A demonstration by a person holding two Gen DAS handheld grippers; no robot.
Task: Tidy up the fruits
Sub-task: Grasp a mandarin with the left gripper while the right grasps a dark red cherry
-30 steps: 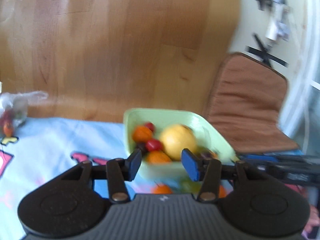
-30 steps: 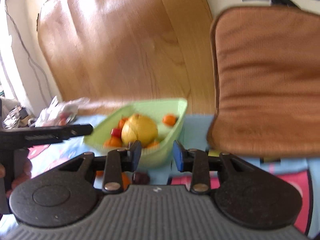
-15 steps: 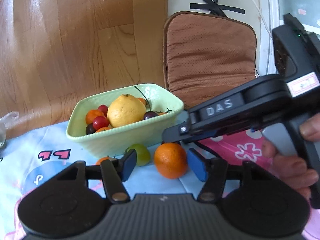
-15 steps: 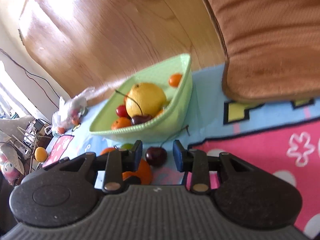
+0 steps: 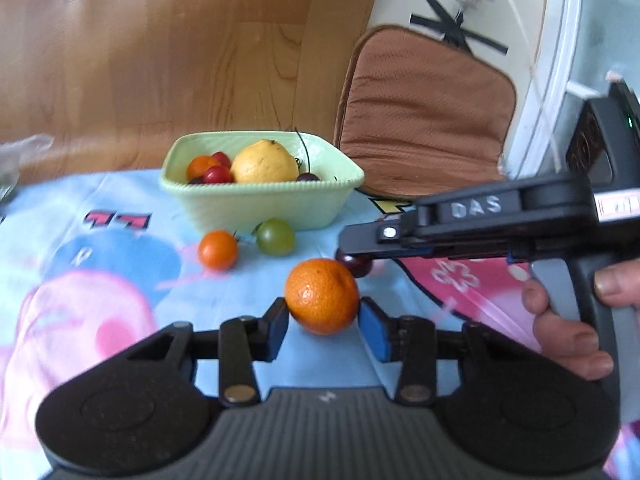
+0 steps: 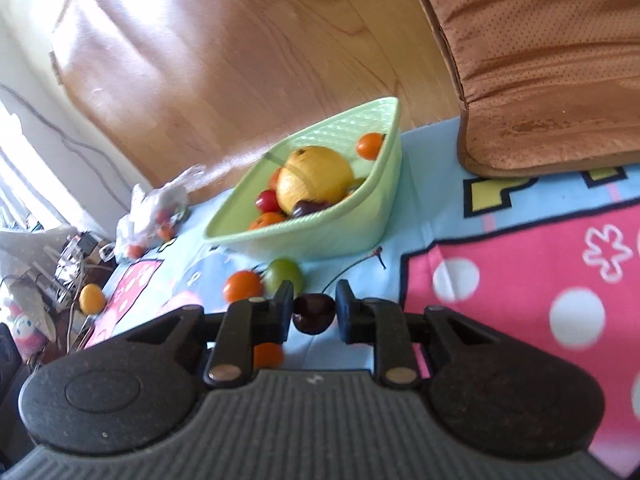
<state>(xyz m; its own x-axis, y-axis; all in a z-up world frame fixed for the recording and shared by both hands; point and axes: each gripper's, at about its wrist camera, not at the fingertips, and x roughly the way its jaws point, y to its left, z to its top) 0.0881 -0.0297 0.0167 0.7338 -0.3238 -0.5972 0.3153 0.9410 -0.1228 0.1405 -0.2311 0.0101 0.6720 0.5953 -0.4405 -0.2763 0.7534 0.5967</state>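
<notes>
My left gripper [image 5: 323,322] just closing around the mandarin [image 5: 322,295], my right gripper [image 6: 314,312] clamped on a dark cherry [image 6: 313,314], green fruit bowl [image 5: 256,204] at eleven o'clock beyond.

Bright daylight, glare on wooden floor [image 6: 168,80], fisheye-bent edges, slight blur
</notes>
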